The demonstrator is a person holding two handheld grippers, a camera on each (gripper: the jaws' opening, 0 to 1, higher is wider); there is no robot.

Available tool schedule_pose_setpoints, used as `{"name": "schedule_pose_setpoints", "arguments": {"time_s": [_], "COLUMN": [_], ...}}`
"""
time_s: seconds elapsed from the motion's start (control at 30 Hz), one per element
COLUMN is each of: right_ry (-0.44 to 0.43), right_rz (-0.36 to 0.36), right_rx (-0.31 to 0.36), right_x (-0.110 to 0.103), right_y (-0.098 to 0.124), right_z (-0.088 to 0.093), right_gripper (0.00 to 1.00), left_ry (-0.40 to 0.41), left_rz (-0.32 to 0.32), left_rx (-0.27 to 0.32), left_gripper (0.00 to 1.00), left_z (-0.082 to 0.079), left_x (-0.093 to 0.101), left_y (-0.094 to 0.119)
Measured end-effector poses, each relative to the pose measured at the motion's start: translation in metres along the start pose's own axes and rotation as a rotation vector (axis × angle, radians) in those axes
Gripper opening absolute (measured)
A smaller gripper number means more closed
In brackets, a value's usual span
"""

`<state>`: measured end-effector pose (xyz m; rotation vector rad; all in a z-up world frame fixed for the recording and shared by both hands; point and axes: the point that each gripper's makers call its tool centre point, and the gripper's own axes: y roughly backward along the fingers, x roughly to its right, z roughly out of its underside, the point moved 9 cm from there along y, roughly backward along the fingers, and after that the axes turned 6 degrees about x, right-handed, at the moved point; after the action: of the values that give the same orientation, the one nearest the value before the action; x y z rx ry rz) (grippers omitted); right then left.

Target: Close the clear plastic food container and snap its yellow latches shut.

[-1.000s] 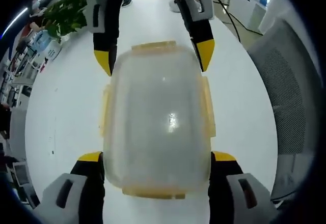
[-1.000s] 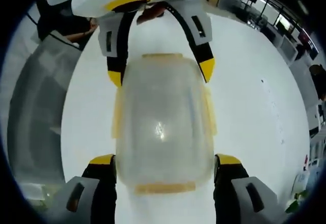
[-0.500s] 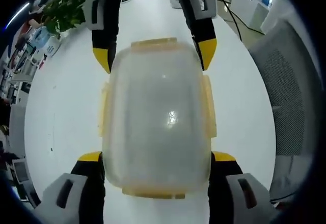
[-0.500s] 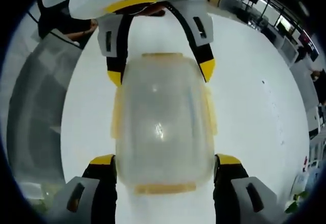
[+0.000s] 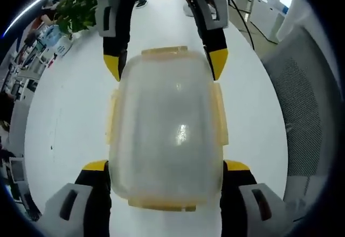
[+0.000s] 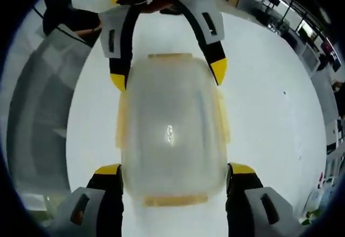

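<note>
Container (image 5: 166, 134) sits mid-frame on white table (image 5: 64, 124), lid on. Left gripper (image 5: 166, 167) and right gripper (image 6: 173, 169) straddle opposite ends, jaws wide, likely steadying it before pressing yellow latches (image 5: 220, 121).

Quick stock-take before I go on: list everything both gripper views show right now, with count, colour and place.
container: one, clear plastic, on the table between both grippers' jaws.
latches: four visible, yellow, one on each side of the container rim.
table: one, white, under the container.
chair: one, grey mesh, at the table's edge.
plant: one, green, beyond the table's far corner in the left gripper view.
left gripper: one, black and grey with yellow tips, jaws astride one end of the container.
right gripper: one, same colours, jaws astride the opposite end.
</note>
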<state>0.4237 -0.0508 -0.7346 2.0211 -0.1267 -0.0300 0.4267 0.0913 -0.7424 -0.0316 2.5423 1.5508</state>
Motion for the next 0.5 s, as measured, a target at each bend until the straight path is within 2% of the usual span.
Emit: {"name": "schedule_pose_setpoints", "arguments": {"time_s": [0.33, 0.43, 0.5], "right_ry": [0.001, 0.0, 0.004], "right_rz": [0.008, 0.006, 0.003], "right_rx": [-0.009, -0.007, -0.017], "right_x": [-0.009, -0.011, -0.014], "right_y": [-0.009, -0.012, -0.014], "right_z": [-0.015, -0.021, -0.026], "right_gripper": [0.79, 0.79, 0.79], "left_ry": [0.005, -0.038, -0.031], "left_rz": [-0.026, -0.046, -0.043], "left_rx": [0.018, -0.008, -0.011], "left_gripper": [0.86, 0.86, 0.86], "left_z": [0.016, 0.023, 0.025], "left_x": [0.011, 0.015, 0.017], "left_y": [0.007, 0.008, 0.011]}}
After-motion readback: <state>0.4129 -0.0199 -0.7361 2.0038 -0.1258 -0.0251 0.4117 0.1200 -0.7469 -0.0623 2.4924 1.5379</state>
